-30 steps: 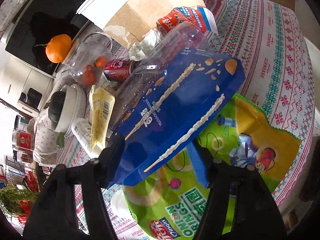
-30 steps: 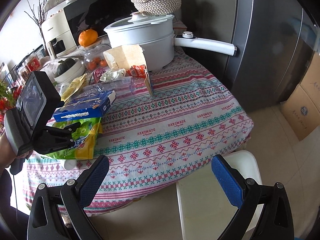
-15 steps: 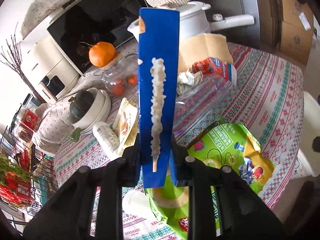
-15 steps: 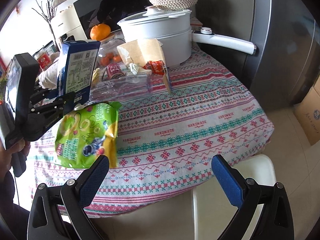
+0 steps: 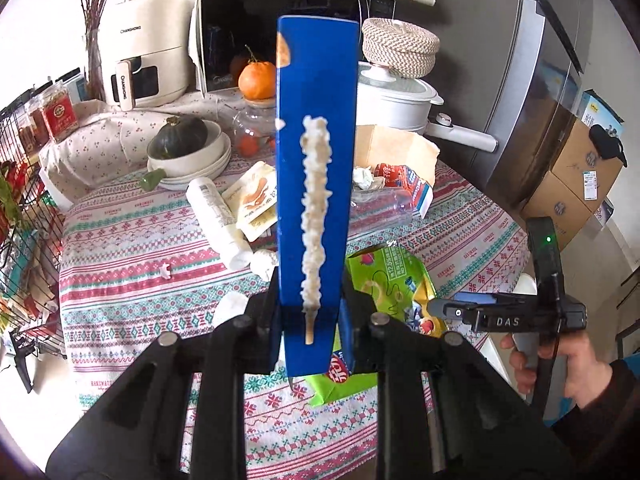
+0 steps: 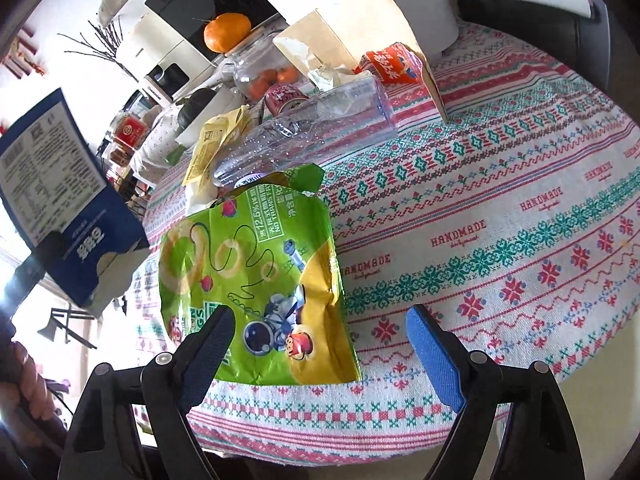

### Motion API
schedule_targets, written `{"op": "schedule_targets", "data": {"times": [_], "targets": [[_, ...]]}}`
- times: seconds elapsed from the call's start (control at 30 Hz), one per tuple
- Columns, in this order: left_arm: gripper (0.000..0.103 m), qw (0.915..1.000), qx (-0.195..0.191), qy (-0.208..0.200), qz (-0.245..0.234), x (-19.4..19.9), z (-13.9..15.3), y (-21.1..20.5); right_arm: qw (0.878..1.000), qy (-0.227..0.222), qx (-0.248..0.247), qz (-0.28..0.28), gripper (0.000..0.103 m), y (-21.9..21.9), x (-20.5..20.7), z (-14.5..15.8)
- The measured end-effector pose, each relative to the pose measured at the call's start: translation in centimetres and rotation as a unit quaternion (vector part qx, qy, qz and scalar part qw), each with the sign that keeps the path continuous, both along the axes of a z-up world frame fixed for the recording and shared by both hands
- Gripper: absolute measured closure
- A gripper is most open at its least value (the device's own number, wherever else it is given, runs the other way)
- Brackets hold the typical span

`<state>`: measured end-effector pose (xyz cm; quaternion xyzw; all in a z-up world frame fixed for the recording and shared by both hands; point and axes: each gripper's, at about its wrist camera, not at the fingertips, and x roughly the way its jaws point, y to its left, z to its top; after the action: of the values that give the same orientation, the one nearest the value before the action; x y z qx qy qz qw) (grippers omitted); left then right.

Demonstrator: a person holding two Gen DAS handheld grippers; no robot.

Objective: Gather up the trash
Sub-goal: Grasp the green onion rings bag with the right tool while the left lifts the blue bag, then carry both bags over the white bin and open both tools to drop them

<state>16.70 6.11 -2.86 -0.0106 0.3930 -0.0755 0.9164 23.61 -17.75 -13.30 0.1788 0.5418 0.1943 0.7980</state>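
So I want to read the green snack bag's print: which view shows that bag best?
The right wrist view: the green snack bag lies flat, nearly whole, just ahead of the open right claw. In the left wrist view the blue box and left claw cover much of it.

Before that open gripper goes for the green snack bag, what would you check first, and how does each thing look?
1. Right gripper open wide enough: ok, its jaws stand well apart.
2. Lined up with the green snack bag: ok, the bag's near end lies between the fingers, toward the left one.
3. Bag free to lift: ok, nothing rests on it; the clear plastic bottle lies just past its far end.
4. Bag empty: cannot tell, it looks flat and torn open.
5. Left gripper secure on the blue box: ok, clamped at its lower end, upright.
6. Somewhere to drop the trash: cannot tell, no bin is in view.
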Motion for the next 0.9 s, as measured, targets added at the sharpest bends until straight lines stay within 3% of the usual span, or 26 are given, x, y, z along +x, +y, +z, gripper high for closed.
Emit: {"op": "schedule_targets", "data": {"times": [0.2,0.23,0.33,0.43,0.67,0.9], "targets": [[0.078,0.9998,0.008,0.017,0.006,-0.4,-1.4,1.4,0.998,0.015,0.059,0.005,0.034,0.4,1.6,-2.2],[0.078,0.9998,0.008,0.017,0.007,-0.4,-1.4,1.6,0.997,0.018,0.068,0.014,0.043,0.8,1.7,-2.4],[0.078,0.9998,0.004,0.015,0.011,-0.4,-1.3,2.0,0.996,0.028,0.082,0.034,0.083,1.4,1.5,-2.9],[0.078,0.9999,-0.007,0.012,0.005,-0.5,-1.0,2.0,0.995,0.012,0.091,0.033,0.090,0.9,0.8,-1.5],[0.078,0.9994,-0.021,-0.004,-0.027,-1.2,0.2,0.1,0.996,-0.056,0.068,0.013,0.092,-2.8,-3.1,5.1],[0.078,0.9932,-0.052,0.012,-0.103,-1.5,0.3,-5.6,0.991,-0.094,-0.016,-0.098,0.092,-11.4,-9.3,10.2]]}}
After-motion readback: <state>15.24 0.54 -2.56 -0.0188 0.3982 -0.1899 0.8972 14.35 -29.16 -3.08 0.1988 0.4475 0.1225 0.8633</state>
